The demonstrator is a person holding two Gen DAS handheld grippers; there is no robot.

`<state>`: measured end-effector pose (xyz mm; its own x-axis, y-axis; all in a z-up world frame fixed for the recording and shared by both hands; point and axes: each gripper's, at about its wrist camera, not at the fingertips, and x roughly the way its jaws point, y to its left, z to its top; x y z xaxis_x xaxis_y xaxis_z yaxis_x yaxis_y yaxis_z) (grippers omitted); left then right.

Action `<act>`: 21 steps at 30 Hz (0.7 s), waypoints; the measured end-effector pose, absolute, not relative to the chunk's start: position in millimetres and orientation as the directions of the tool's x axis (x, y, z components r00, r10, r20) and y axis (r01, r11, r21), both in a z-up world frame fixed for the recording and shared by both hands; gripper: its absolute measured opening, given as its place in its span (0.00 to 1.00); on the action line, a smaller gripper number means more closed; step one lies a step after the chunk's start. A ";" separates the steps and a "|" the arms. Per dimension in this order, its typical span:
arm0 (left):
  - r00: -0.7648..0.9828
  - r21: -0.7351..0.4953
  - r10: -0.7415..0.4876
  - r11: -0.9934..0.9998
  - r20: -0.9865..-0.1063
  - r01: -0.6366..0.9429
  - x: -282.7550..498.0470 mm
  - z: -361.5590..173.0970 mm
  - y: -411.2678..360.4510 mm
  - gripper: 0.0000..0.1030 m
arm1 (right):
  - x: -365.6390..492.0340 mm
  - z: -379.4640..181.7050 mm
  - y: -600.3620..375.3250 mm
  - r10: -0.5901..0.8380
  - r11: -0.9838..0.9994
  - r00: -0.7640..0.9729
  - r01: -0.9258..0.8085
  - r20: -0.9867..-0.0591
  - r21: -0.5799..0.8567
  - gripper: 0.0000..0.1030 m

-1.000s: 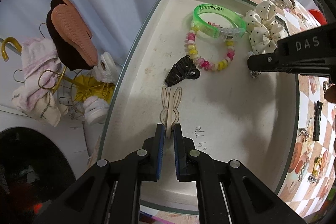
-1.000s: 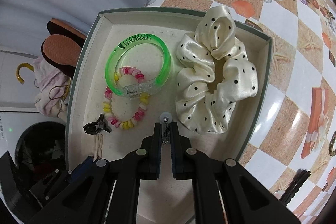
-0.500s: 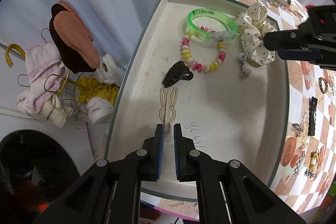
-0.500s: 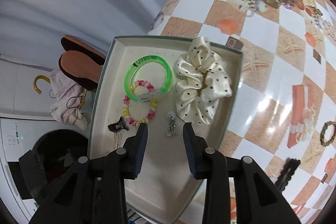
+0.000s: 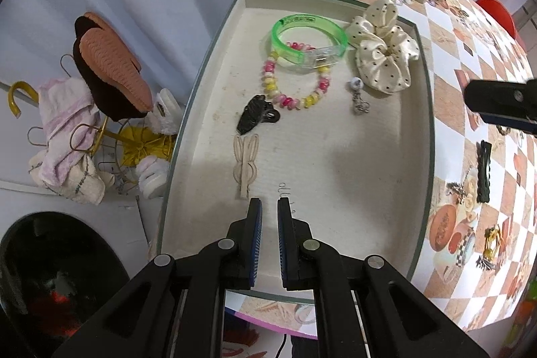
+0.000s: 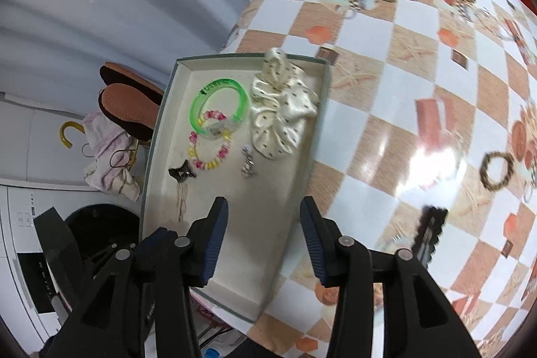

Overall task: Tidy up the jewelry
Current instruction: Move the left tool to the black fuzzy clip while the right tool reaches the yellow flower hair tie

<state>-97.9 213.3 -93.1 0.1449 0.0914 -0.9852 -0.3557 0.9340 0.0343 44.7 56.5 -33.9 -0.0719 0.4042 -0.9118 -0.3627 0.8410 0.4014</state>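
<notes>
With the left tool (image 5: 269, 207) nearly pressed together and empty and the right tool (image 6: 263, 217) spread wide, a careless reach risks scattering the small silver charm (image 5: 359, 98) lying mid-frame in the shallow cream tray (image 5: 396, 223).

A shallow cream tray (image 5: 396, 163) with a matt, paper-like lining holds a translucent green plastic bangle (image 5: 308, 39), a glossy pink-and-yellow beaded bracelet (image 5: 295, 86), a shiny cream satin scrunchie with black dots (image 5: 382, 52), a small silvery metal charm (image 5: 359, 101), a dark glossy plastic claw clip (image 5: 255, 114) and a pale, matt wooden rabbit-shaped clip (image 5: 245, 165). The tray rests on a glossy checked orange-and-white tablecloth (image 6: 416, 136) that mirrors the light. The black matt plastic gripper fingers (image 5: 253, 223) carry ribbed blue pads.
</notes>
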 end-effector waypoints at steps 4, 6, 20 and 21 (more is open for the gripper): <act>0.140 0.034 0.086 0.940 -0.986 -0.338 -95.8 -90.8 206.7 0.13 | 38.3 -31.9 31.0 0.404 0.859 -0.060 -0.319 -0.913 0.401 0.59; 0.140 0.038 0.087 0.946 -0.986 -0.321 -93.7 -89.0 201.4 0.26 | 36.2 -31.3 18.7 0.404 0.867 -0.053 -0.295 -0.913 0.401 0.62; 0.230 0.085 0.116 0.987 -0.966 -0.140 -56.1 -56.0 135.4 1.00 | 25.9 -32.4 -106.3 0.367 0.929 0.028 -0.058 -0.930 0.365 0.79; 0.232 0.087 0.116 0.987 -0.966 -0.133 -54.3 -54.9 131.0 1.00 | 24.6 -33.0 -113.9 0.364 0.931 0.031 -0.044 -0.931 0.362 0.79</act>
<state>-54.3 131.0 -54.9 0.2323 0.1159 -0.9657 -0.1327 0.9874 0.0866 24.6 -113.9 -33.0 0.0309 0.3638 -0.9310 -0.0436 0.9310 0.3623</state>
